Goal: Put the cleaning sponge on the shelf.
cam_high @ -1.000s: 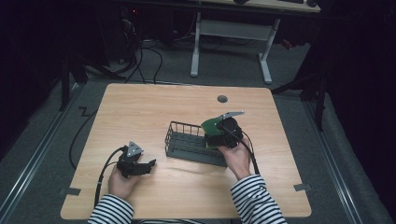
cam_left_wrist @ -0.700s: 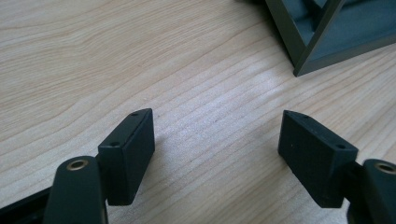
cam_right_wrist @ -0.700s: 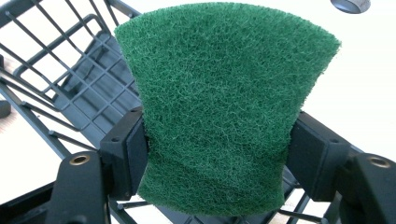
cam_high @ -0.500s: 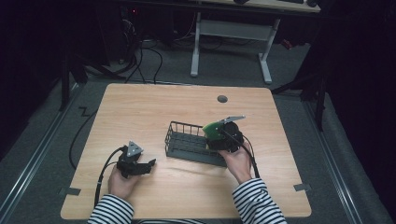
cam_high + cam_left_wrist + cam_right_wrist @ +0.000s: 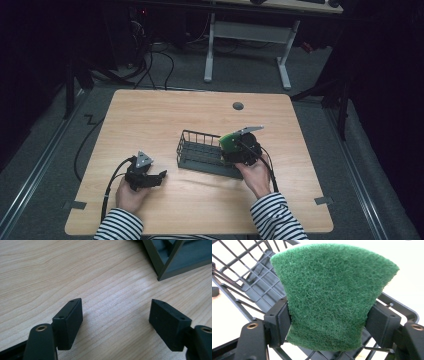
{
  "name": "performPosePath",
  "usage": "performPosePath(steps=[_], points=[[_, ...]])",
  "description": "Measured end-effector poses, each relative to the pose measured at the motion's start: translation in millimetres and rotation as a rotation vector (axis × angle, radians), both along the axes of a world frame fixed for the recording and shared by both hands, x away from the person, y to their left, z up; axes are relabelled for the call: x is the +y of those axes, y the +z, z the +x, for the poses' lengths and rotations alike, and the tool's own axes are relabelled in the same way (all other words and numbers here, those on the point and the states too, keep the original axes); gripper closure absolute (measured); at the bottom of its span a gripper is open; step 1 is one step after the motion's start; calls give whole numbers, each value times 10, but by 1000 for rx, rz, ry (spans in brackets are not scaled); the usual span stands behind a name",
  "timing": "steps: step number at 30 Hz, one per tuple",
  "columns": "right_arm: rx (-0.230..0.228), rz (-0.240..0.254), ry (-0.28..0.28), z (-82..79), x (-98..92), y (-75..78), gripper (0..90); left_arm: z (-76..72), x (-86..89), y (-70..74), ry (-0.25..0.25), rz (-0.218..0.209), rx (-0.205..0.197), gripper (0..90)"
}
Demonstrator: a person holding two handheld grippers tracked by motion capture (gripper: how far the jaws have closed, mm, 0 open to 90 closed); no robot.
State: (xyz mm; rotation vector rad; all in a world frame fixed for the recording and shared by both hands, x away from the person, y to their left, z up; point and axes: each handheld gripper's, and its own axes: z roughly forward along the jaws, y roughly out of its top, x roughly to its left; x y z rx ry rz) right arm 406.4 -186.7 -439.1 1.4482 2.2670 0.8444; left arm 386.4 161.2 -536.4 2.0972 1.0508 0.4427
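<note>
The right gripper (image 5: 239, 145) holds a green, rough-fibred scouring pad (image 5: 332, 295) pinched by its lower part between its two black fingers (image 5: 278, 322). The fingers stand fairly wide, yet both pads press into the sides of the pad, which bows outward above them. In the right gripper view the pad's free upper edge fans out above the dark wire basket with a solid floor (image 5: 254, 282). The high view puts pad (image 5: 230, 141) and gripper at the right end of the basket (image 5: 200, 150), at or just over its rim.

So the relation that matters is vertical: the basket's open top lies below and to the left of the held pad, its long axis running left to right across the wooden counter (image 5: 200, 110). I judge a short move leftward over the basket floor, then a release, would drop the pad in.

The left gripper (image 5: 145, 176) rests on the counter well left of the basket, its fingers (image 5: 68, 320) spread wide with nothing between them.
</note>
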Motion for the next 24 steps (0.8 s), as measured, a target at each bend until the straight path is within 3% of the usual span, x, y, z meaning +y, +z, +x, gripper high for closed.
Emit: performPosePath(steps=[10, 24], points=[[-31, 27, 2, -52, -62, 74, 221, 0, -2, -1, 0, 1, -2, 272], [-98, 107, -30, -151, -278, 236, 217, 1, 0, 0, 0, 0, 0, 275]])
